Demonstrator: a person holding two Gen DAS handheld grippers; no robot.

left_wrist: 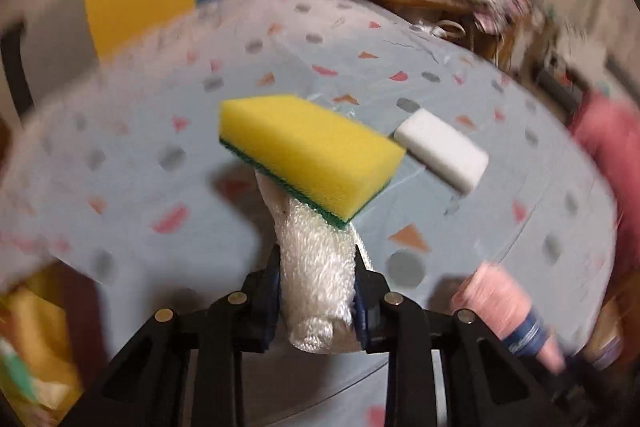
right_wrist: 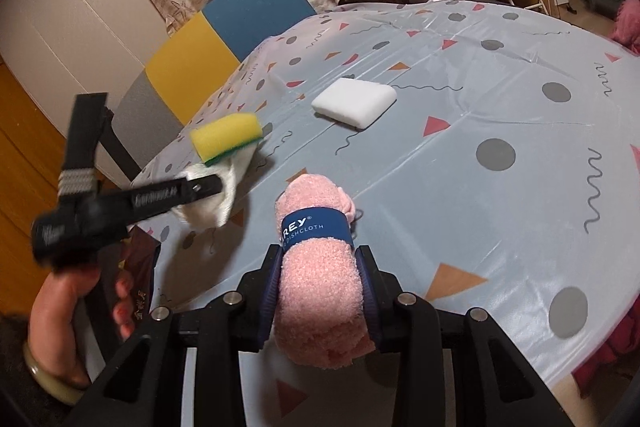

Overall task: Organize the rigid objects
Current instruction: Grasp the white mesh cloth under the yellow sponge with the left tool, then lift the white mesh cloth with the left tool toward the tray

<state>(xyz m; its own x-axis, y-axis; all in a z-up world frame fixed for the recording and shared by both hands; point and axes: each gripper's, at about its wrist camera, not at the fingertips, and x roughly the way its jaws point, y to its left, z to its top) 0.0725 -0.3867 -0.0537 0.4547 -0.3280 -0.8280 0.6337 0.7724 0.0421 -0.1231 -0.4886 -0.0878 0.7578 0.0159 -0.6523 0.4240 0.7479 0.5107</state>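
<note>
Left gripper (left_wrist: 316, 291) fingers clamp a white rolled cloth (left_wrist: 316, 267), long axis pointing forward under the yellow sponge (left_wrist: 308, 155). Right gripper (right_wrist: 320, 291) grips the pink dishcloth roll (right_wrist: 320, 283), also lengthwise, above the table (right_wrist: 500, 107). White block (right_wrist: 354, 101) lies ahead.

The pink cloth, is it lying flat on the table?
No, the pink cloth is rolled up with a blue band and pinched between the fingers of the right hand-held gripper, above the table.

A sponge (right_wrist: 226, 137) sits atop a roll (right_wrist: 218, 187) at the worktop's (right_wrist: 500, 99) left edge; a block (right_wrist: 354, 101) lies farther right; a chair (right_wrist: 208, 47) stands beyond.
</note>
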